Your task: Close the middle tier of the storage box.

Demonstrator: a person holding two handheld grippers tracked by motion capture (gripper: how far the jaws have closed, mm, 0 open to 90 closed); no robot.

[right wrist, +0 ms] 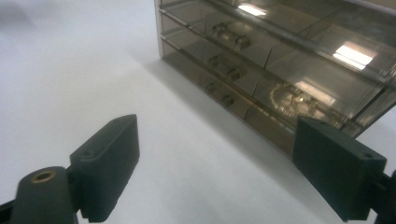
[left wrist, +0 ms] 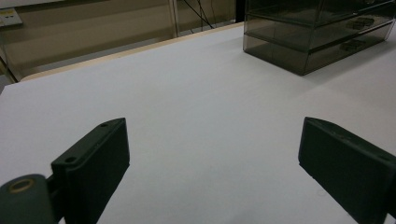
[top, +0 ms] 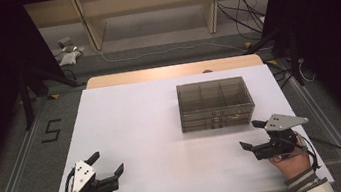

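Both grippers empty, left gripper [top: 106,165] and right gripper [top: 251,135] jaws spread wide, drawer box [top: 215,104] all shut — handling looks finished or unstarted.

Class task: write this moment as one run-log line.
left gripper: open, empty | right gripper: open, empty, near drawer box | table: white

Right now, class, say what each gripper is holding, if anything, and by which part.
Nothing is held. The left gripper and the right gripper both have their jaws wide apart over the bare white table, the right one near the smoky drawer box.
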